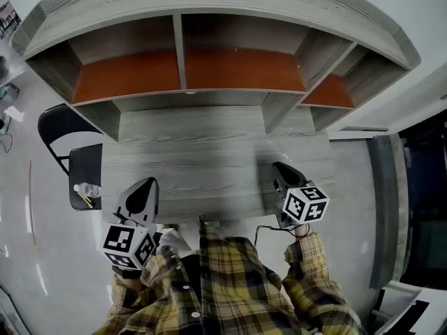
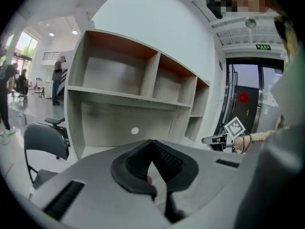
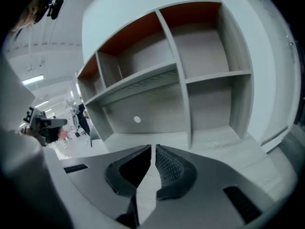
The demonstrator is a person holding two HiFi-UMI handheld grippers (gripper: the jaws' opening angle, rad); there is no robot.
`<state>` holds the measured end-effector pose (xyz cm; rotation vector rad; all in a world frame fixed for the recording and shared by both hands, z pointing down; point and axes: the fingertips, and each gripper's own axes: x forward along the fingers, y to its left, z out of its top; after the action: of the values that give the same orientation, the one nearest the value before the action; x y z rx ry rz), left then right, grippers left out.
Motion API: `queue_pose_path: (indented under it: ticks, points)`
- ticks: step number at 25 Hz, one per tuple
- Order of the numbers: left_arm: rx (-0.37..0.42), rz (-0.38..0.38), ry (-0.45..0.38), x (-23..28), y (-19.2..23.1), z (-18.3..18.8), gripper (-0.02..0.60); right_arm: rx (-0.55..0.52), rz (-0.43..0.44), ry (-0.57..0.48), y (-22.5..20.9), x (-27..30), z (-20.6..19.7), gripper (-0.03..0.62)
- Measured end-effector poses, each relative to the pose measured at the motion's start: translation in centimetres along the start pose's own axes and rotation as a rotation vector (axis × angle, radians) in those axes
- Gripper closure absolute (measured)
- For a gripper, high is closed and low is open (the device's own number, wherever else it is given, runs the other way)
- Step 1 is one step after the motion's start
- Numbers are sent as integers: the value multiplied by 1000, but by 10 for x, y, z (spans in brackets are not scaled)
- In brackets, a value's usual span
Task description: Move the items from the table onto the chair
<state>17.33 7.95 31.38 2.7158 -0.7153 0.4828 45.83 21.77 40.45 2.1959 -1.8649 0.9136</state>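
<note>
At the far left a black chair (image 1: 86,160) stands just beside the end of the surface (image 1: 202,149). On its seat lie a clear plastic bottle (image 1: 87,189) and a thin yellow item (image 1: 85,201), close together near the seat's front edge; what the yellow item is cannot be made out. Next comes the left claw (image 1: 147,183), held above the near left edge of the surface. Its jaws are closed tip to tip with nothing between them, as the left gripper view shows (image 2: 152,143), and its marker cube (image 1: 129,244) sits close to the person's plaid shirt (image 1: 230,292). Behind the surface rises a grey shelf unit (image 1: 181,44) with orange-brown boards in its compartments. Further right, the right claw (image 1: 278,167) hangs over the near right part of the surface. Its jaws are drawn almost together, with only a thin slit left and nothing held (image 3: 153,150).
</note>
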Motion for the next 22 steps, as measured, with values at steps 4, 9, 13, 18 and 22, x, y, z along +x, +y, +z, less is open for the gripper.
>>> queue_pose_path:
  ticks: [4,9,13,18,22]
  points:
    - [-6,58,43,-1,-2,-5,578,-74,-61,98,-70,11,-23,568]
    - [31,126,122,-8,6,-13,578,-210,-51,266,-119,47,-51,469]
    - [23,172,166,-13,10,-20,577,-277,-45,367,-148,74,-74,457]
    - [39,208,205,-12,9,-25,578,-292,-49,435,-171,91,-97,457]
    - [31,231,214,-11,10,-29,577,-293,-46,470,-182,94,-108,457]
